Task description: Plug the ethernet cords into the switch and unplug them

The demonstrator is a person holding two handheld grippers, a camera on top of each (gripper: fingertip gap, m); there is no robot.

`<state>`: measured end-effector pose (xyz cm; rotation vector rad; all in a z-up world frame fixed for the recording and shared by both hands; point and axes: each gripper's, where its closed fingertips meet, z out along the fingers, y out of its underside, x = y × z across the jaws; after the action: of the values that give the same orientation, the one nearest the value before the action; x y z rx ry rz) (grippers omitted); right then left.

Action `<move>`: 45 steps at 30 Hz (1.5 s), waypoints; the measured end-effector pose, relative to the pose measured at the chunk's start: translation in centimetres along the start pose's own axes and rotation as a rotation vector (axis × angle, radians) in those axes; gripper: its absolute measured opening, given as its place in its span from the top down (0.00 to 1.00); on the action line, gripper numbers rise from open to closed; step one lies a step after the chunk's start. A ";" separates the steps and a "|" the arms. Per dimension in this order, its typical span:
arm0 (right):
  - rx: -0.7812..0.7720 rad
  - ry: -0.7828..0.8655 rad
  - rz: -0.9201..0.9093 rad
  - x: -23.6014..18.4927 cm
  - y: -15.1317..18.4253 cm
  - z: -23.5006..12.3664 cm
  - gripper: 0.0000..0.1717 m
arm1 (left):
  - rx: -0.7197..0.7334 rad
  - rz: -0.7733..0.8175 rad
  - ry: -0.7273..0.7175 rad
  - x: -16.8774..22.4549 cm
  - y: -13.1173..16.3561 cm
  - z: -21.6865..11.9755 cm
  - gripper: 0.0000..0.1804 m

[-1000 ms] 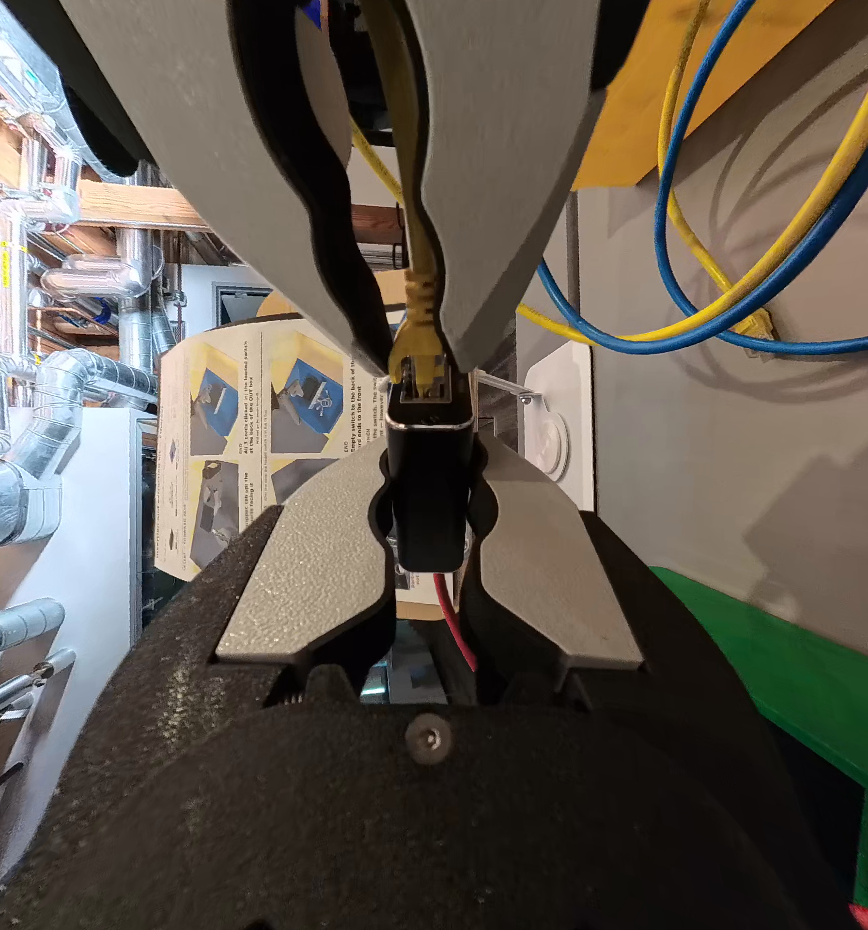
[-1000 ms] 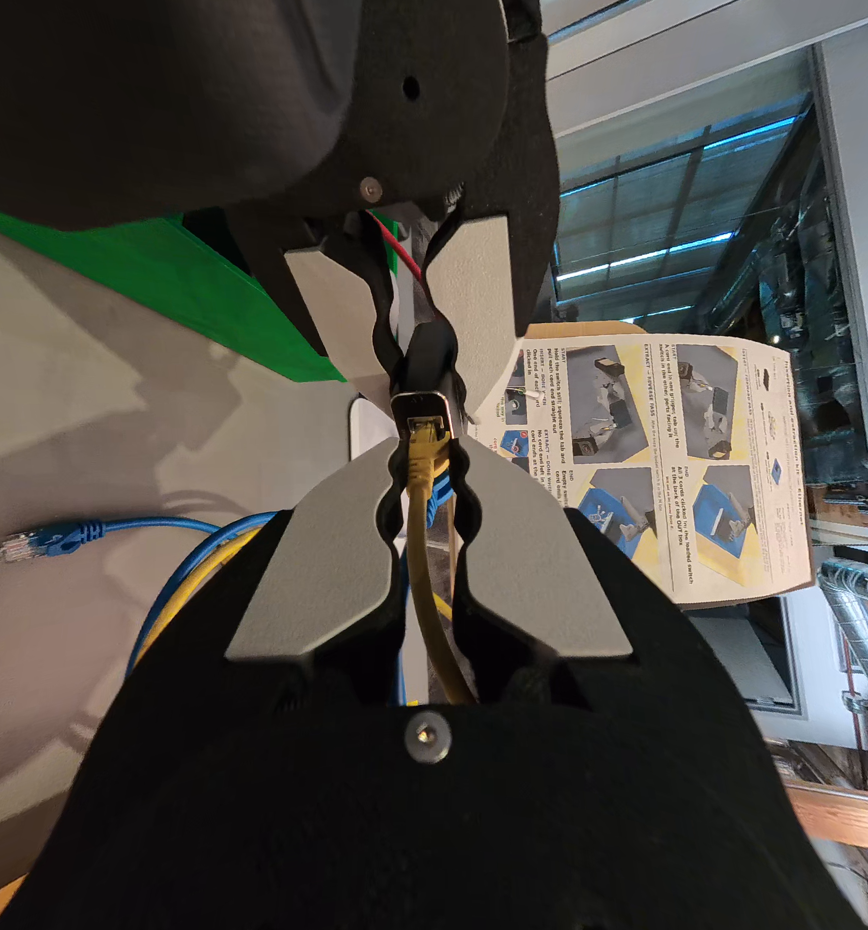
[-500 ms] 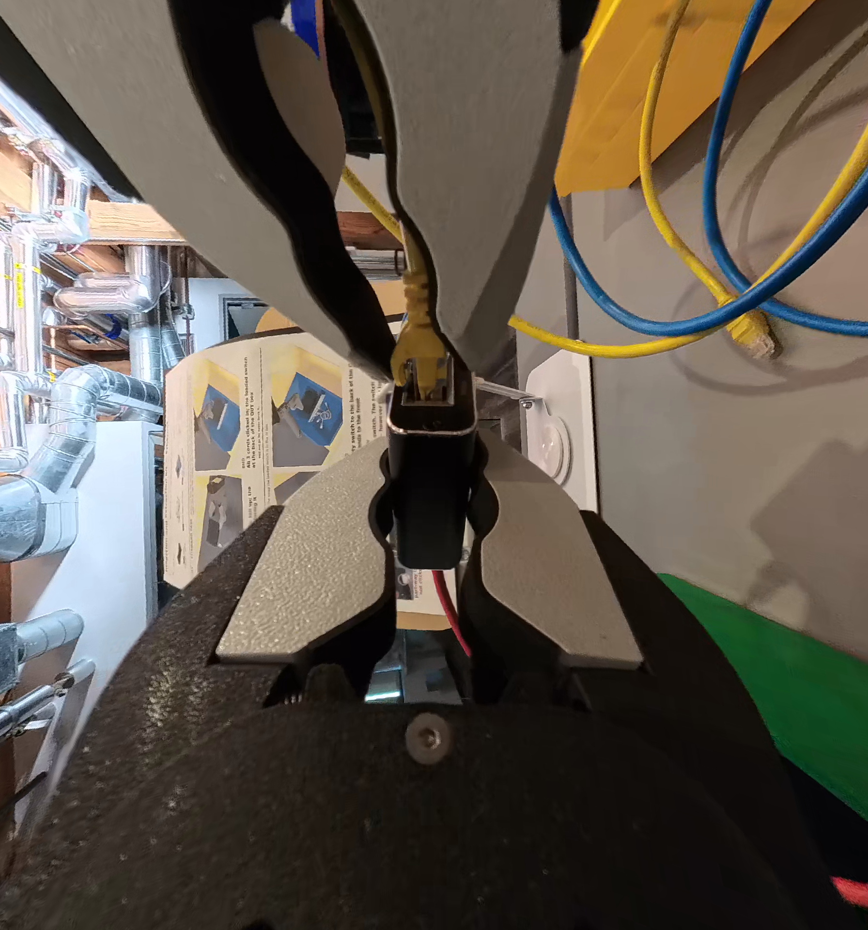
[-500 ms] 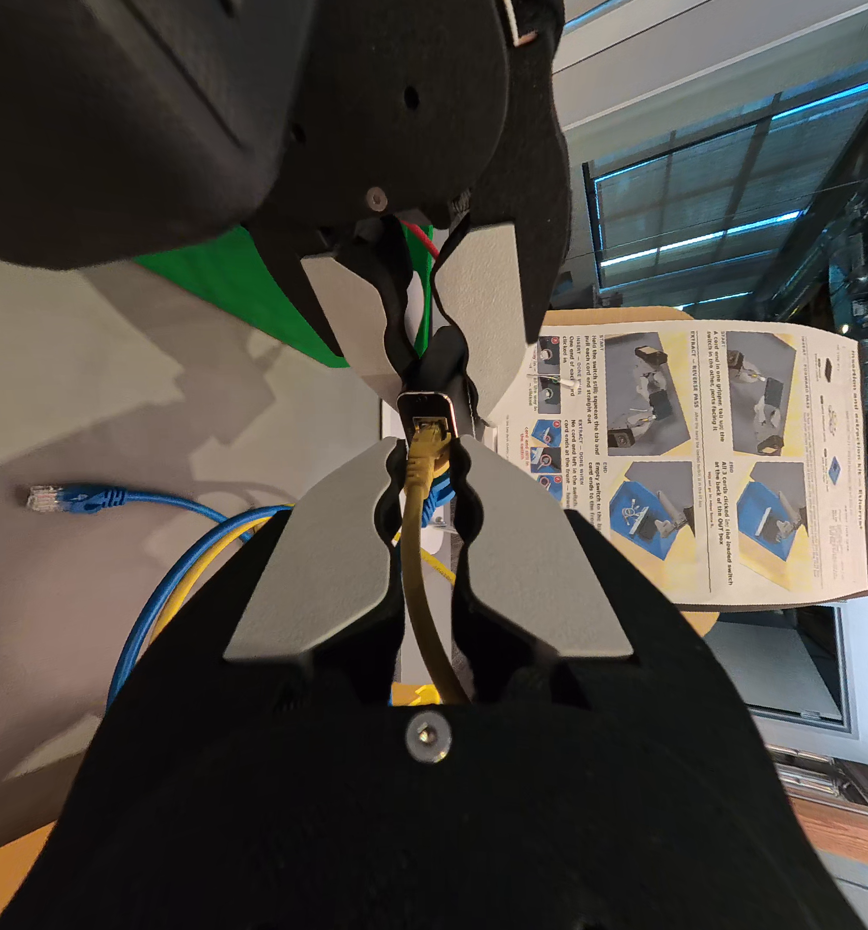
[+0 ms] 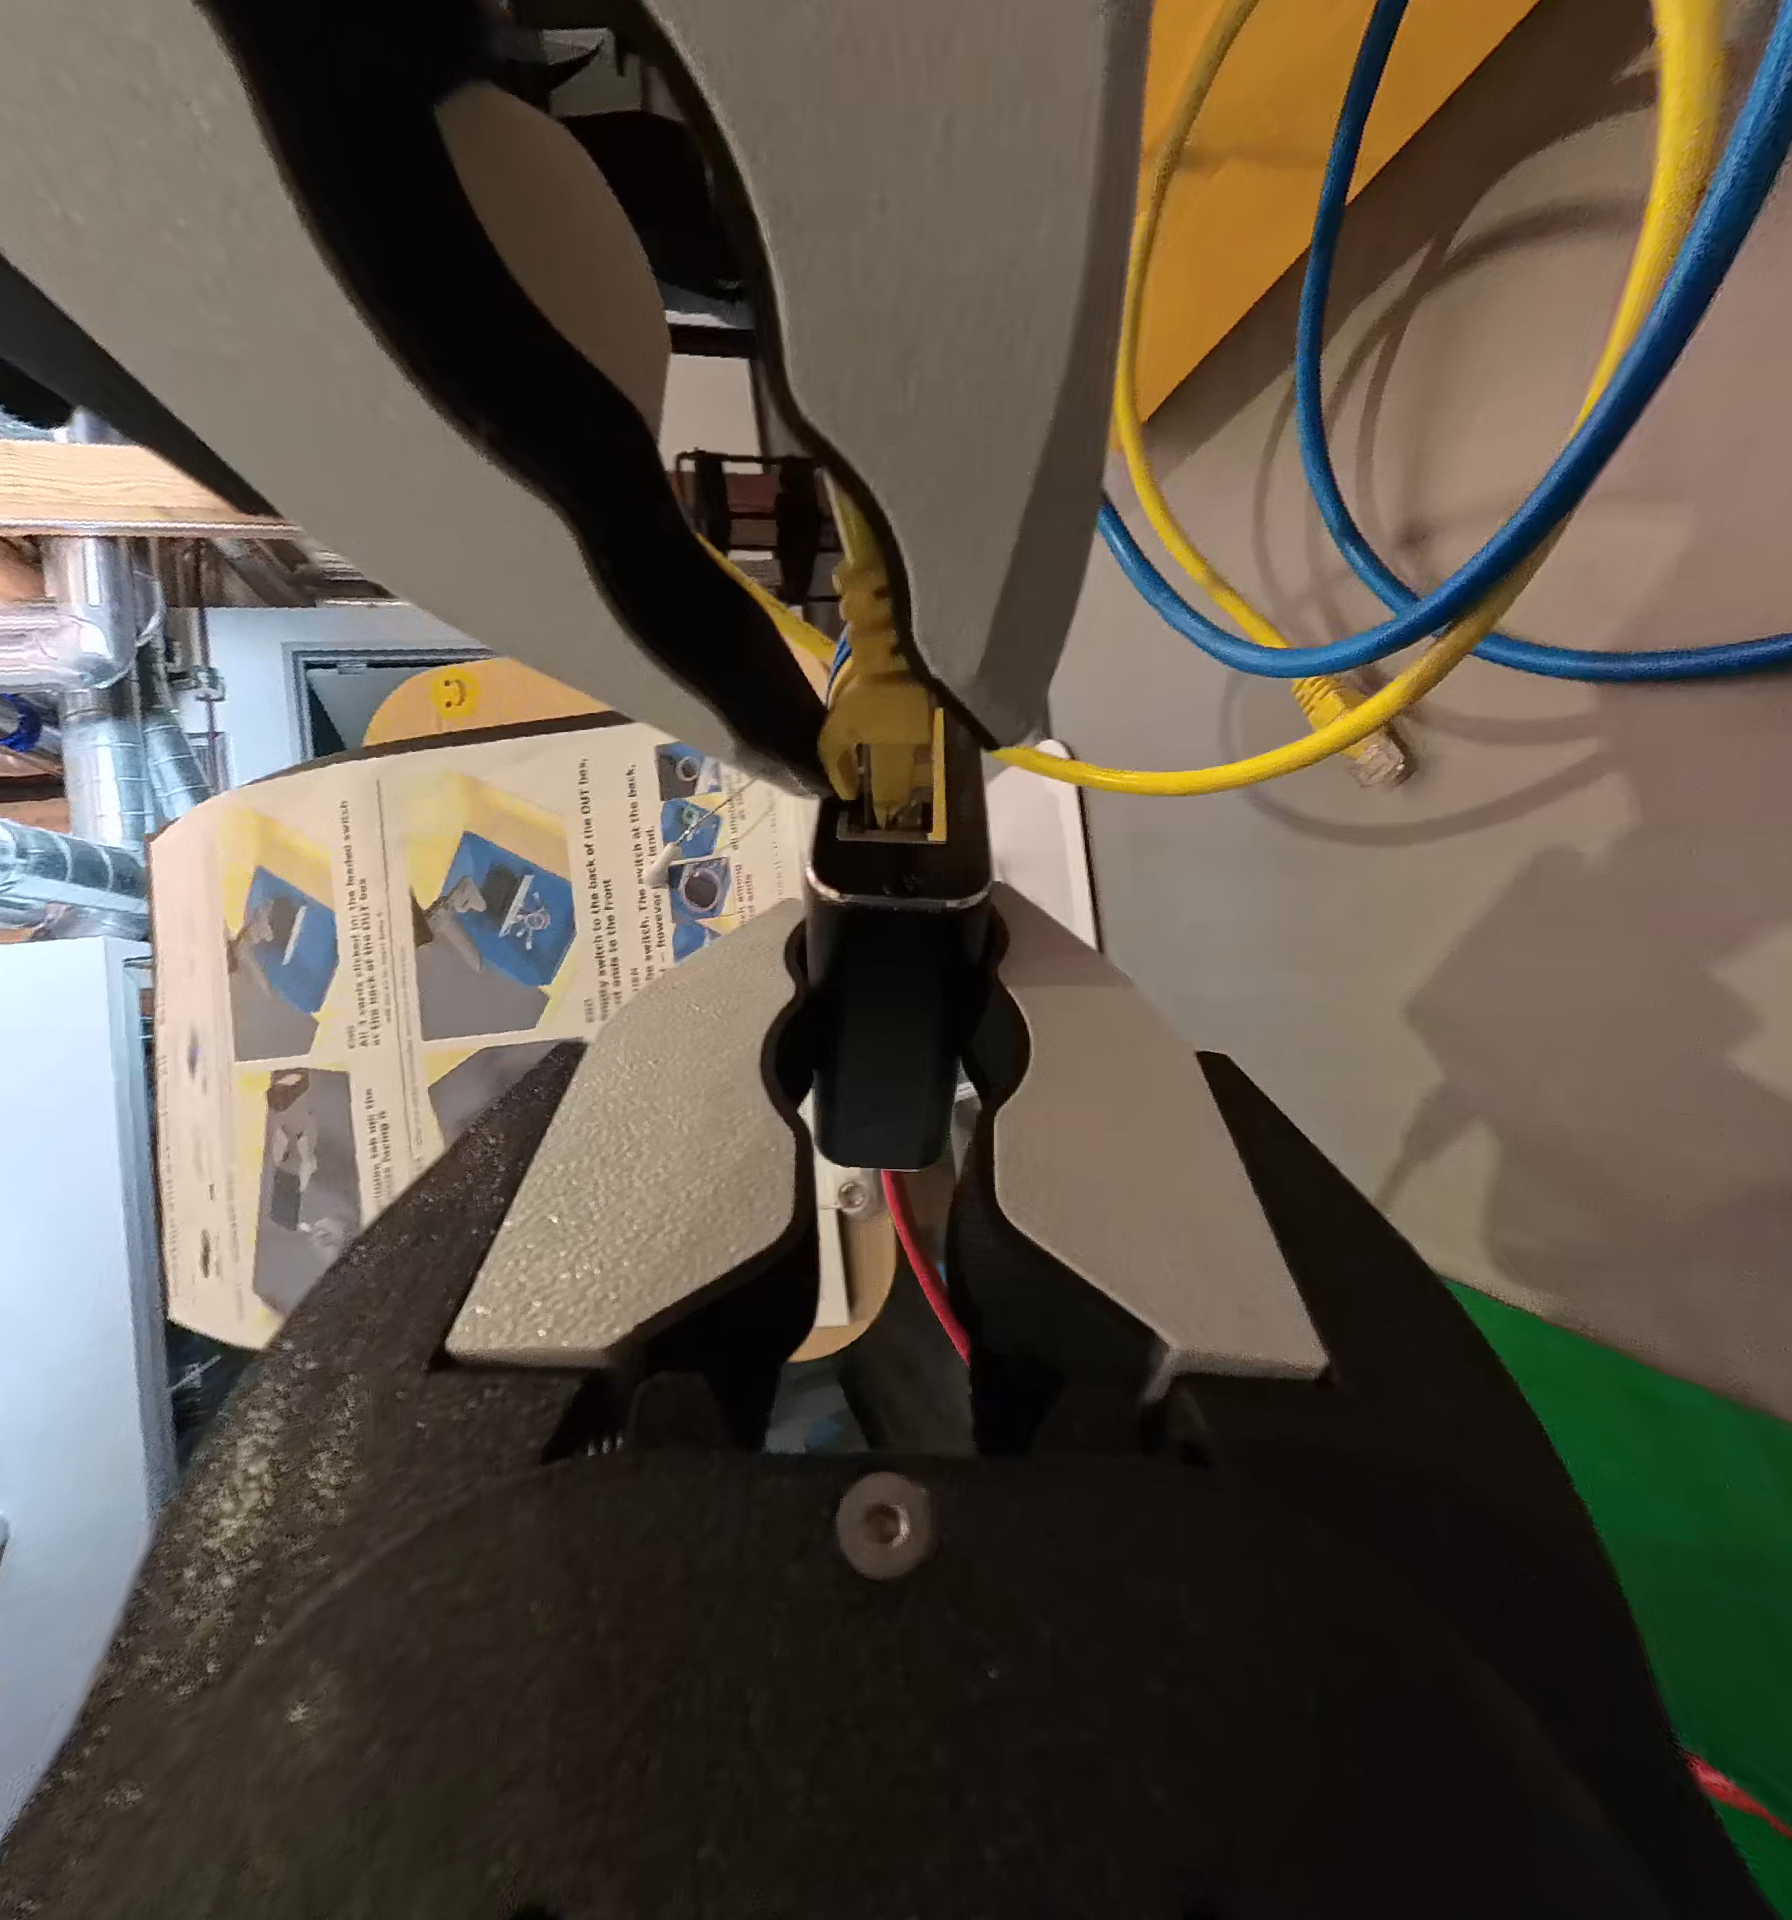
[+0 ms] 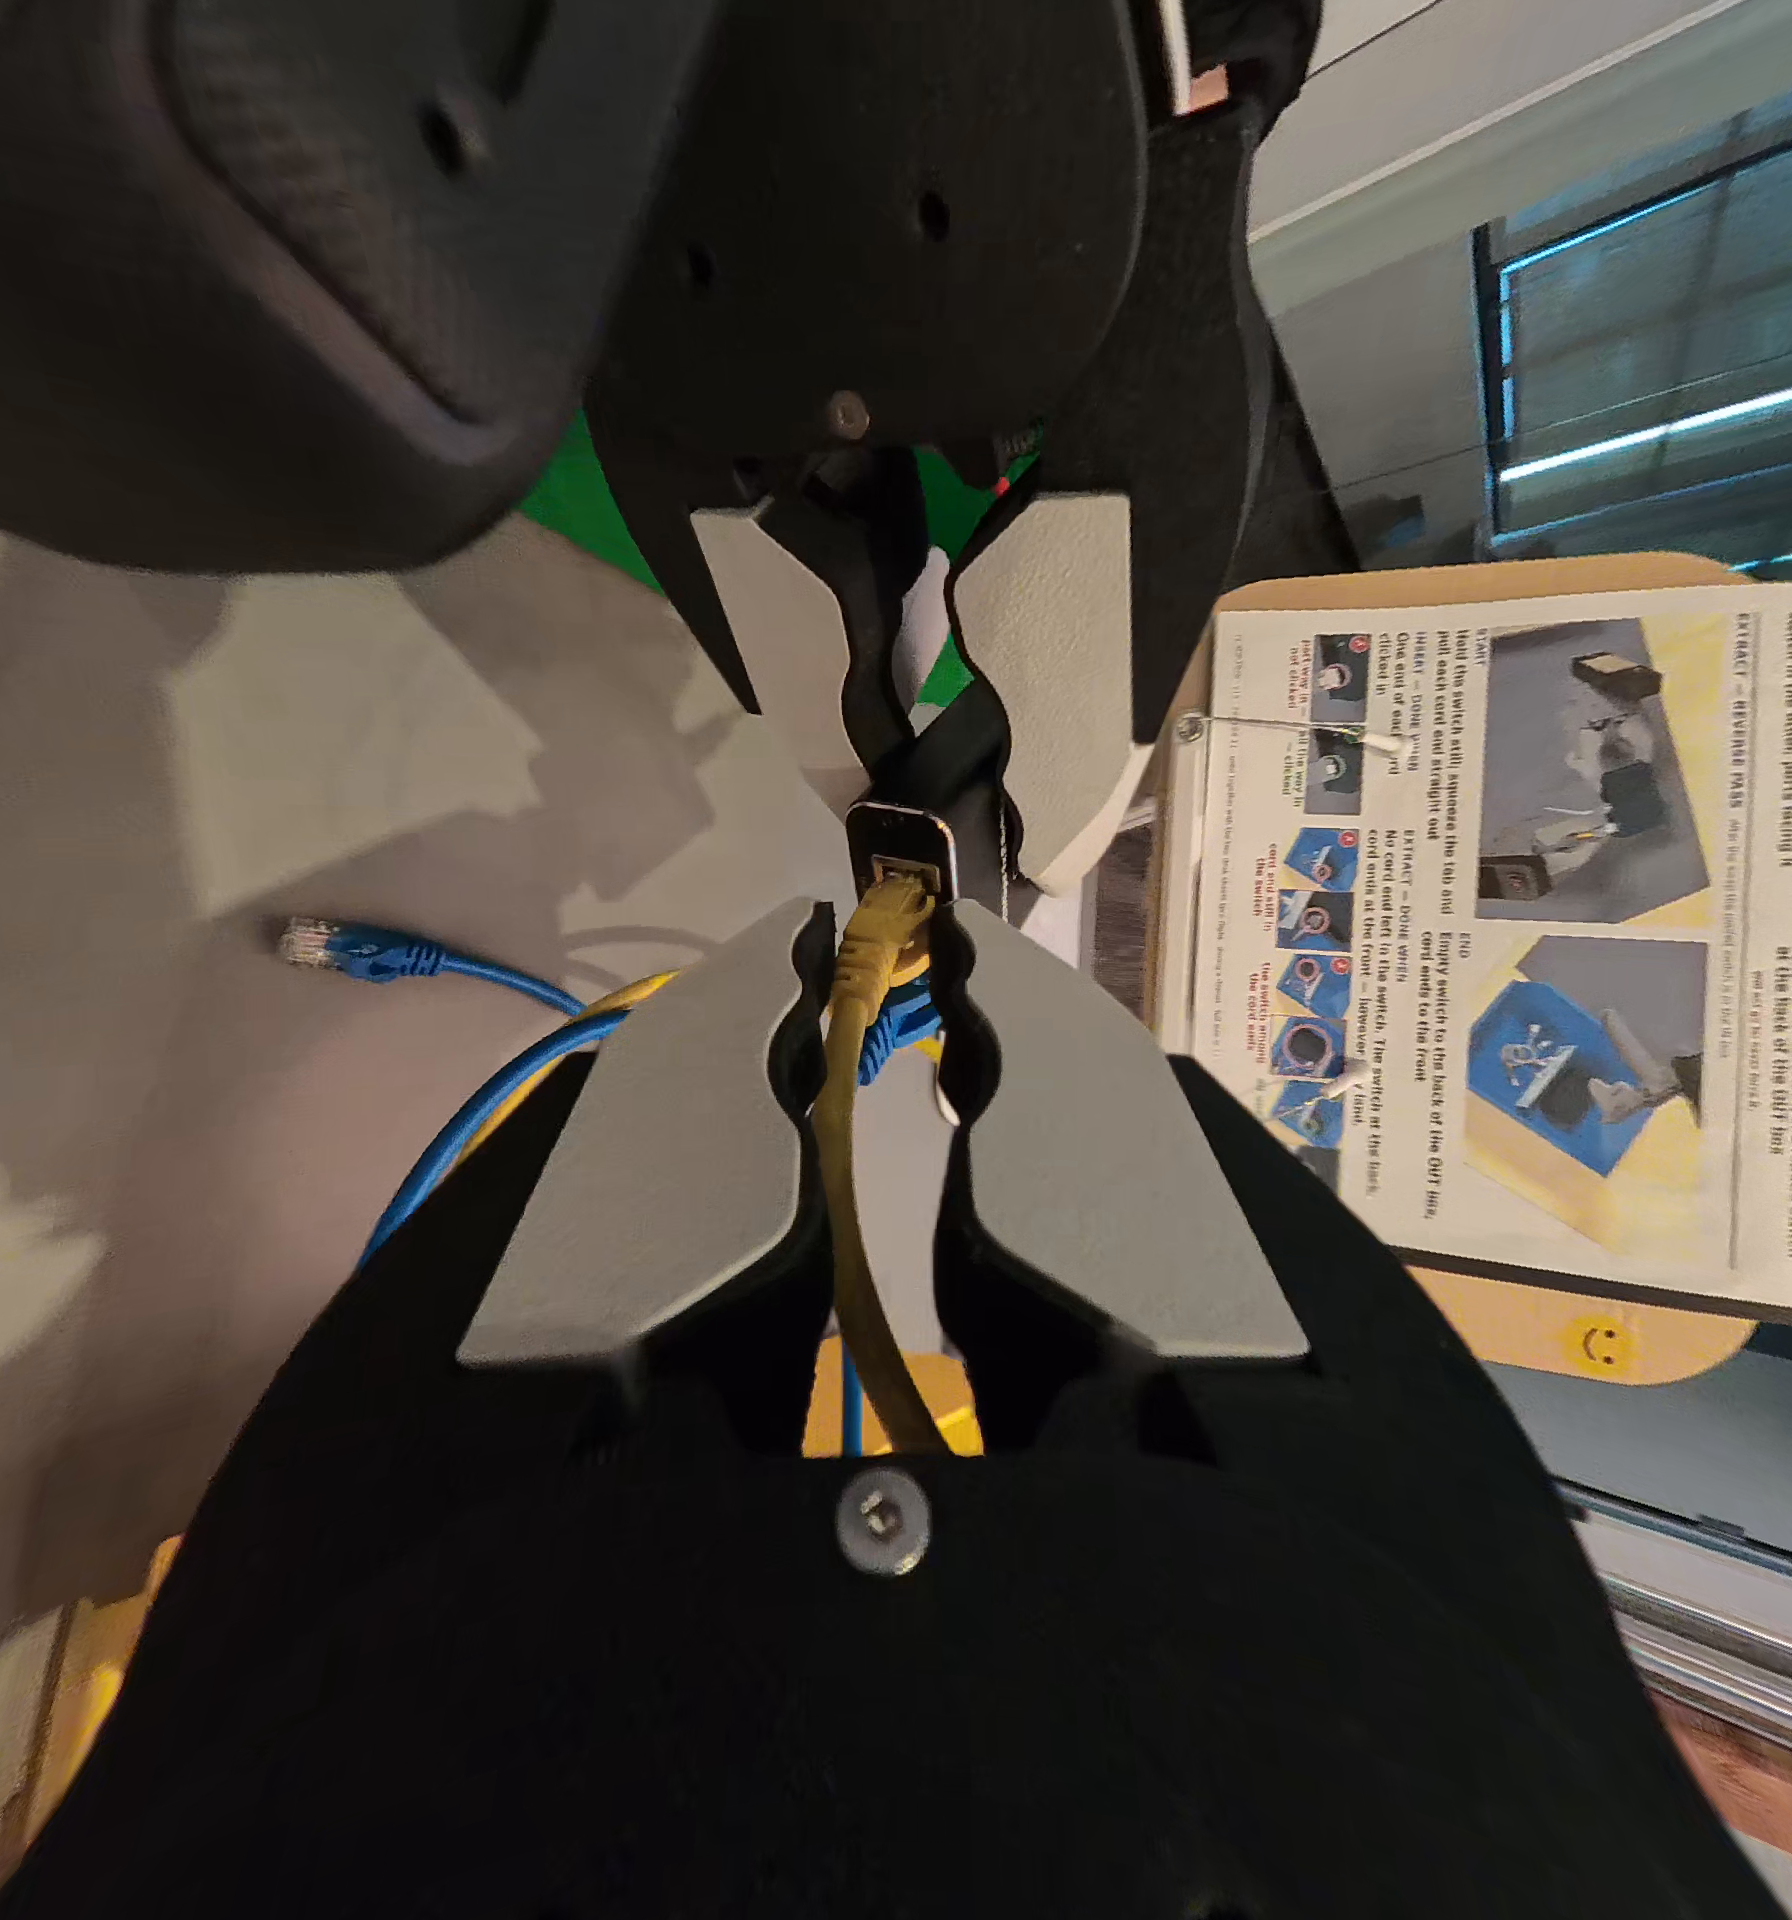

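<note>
Over the last second I've drawn both grippers closer and tilted the view; yellow plug (image 5: 876, 727) sits in the switch's port, so it looks mid-insert or mid-pull, can't tell if latched. Left gripper (image 5: 897, 997) jaws clamp the black switch (image 5: 887, 1029) off the bench (image 5: 1391, 987). Right gripper (image 6: 876, 987) jaws look closed on the yellow cord's boot (image 6: 866, 966); switch is a slim black box, silver-rimmed port face.

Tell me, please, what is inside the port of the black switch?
A yellow plug on a yellow cord sits in the port of the black switch. Whether it is fully clicked in cannot be seen; the port's interior is covered.
</note>
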<state>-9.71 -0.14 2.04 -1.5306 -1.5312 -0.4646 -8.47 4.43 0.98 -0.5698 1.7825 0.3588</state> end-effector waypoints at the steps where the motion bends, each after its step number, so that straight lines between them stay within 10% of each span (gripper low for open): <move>1: 0.002 -0.013 0.012 -0.1 0.1 0.0 0.89 | 0.004 -0.006 0.013 0.2 -0.1 0.1 0.86; 45: 0.008 -0.086 0.075 -0.9 1.3 -1.1 0.90 | 0.024 -0.048 0.008 1.0 -2.2 1.4 0.85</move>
<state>-8.26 -1.29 1.51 -1.6143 -1.5336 -0.3535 -6.37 3.13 -0.29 -0.5965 1.7752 0.3027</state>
